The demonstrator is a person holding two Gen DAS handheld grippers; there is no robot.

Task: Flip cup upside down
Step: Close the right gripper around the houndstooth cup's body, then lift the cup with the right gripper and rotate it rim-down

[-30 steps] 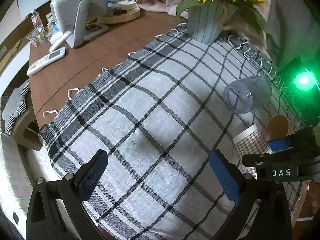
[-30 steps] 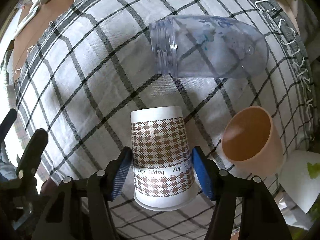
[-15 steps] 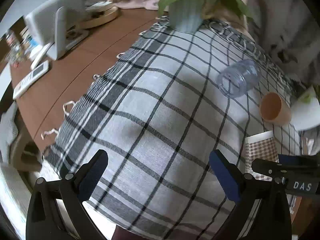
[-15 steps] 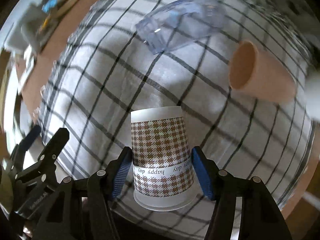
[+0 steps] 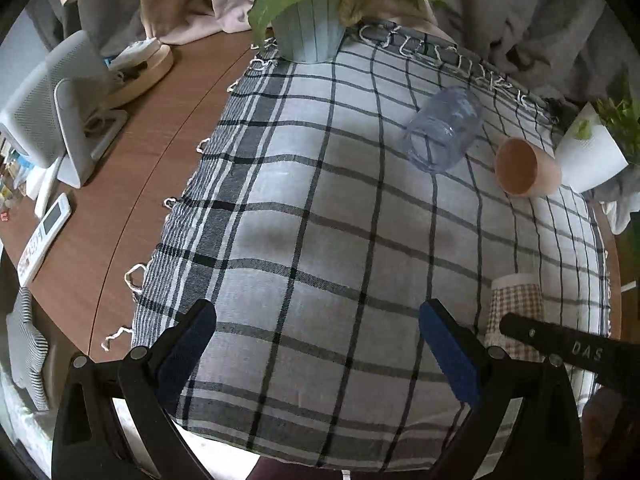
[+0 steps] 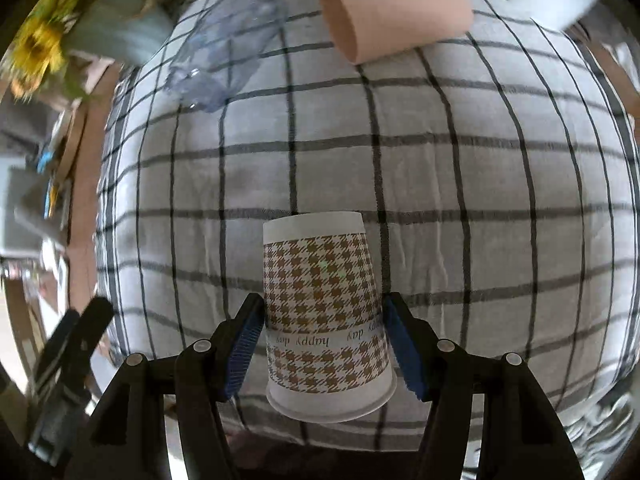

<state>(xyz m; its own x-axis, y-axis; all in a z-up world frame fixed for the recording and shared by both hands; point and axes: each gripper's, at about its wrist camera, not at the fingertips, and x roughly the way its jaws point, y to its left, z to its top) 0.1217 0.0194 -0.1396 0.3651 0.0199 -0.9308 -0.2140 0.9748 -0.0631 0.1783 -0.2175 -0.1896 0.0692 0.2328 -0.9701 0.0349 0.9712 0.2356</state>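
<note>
Your right gripper (image 6: 323, 340) clamps the houndstooth paper cup (image 6: 325, 312) between its blue pads (image 6: 242, 350), the rim toward the camera and the base pointing away over the checked cloth (image 6: 480, 184). Beyond it, a clear plastic jar (image 6: 228, 44) and a tan cup (image 6: 394, 14) lie on their sides, near each other.

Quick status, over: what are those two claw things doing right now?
Right gripper shut on paper cup. Left gripper open, holding nothing. Jar and tan cup lie apart, not in the way.

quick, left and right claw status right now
Left claw: open, holding nothing.
Right claw: closed on the houndstooth paper cup.
</note>
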